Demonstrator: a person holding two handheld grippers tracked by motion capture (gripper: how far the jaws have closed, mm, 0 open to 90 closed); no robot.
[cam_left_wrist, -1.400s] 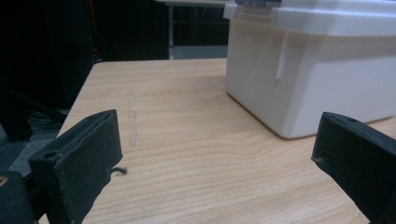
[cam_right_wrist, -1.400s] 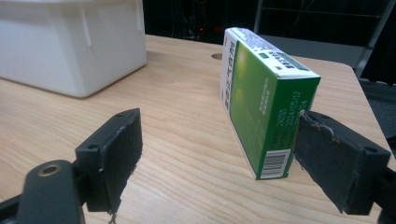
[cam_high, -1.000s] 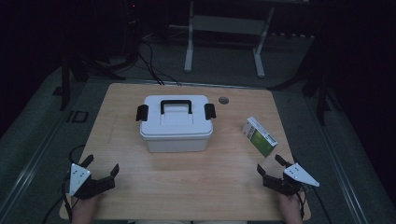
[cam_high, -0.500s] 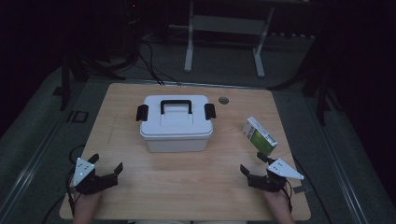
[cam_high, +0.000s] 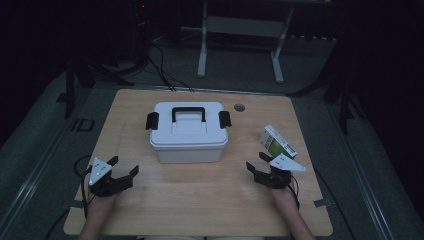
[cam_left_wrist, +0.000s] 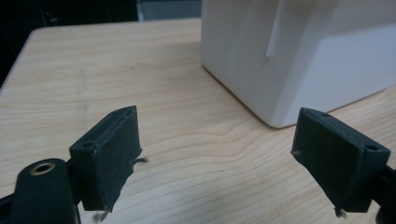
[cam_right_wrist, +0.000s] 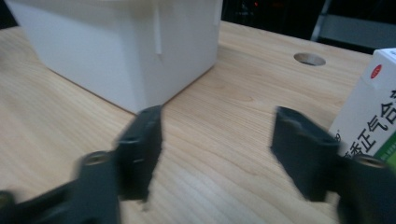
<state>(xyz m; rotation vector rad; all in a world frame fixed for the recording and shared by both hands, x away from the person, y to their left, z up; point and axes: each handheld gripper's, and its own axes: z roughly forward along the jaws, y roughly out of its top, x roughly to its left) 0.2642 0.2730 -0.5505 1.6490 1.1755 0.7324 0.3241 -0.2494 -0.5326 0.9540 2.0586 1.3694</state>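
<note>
box: white lidded storage box (cam_high: 189, 131) with a black handle and 2 black side latches, sitting mid-table (cam_high: 150, 210), lid on and both latches look down. Everything below is placed relative to this box.

carton: small green-and-white carton (cam_high: 277, 142) lying to the right of the box, a bit nearer the person, well apart from it. Its long axis runs diagonally, far end angled toward the box.

left gripper: left gripper (cam_high: 123, 168) sits off the box's front-left corner, near it but not touching. Jaws spread with nothing between them, and they've just been closing in a little. In the left gripper view (cam_left_wrist: 215, 158) the box corner (cam_left_wrist: 289, 60) is straight ahead and slightly right.

right gripper: right gripper (cam_high: 256, 164) is off the box's front-right corner, between box and carton, jaws apart and empty, also just been narrowing. Its own view (cam_right_wrist: 219, 154) is blurred, with the box (cam_right_wrist: 126, 46) ahead-left and the carton (cam_right_wrist: 369, 116) just beside the right-hand jaw.

key relation: the carton lies just right of the right gripper, so that hand is clearly nearer to it. The box is roughly centred between the 2 hands, 1 latch per side.

my guess: both hands look headed for the latches, each needing to go forward and inward.
</note>
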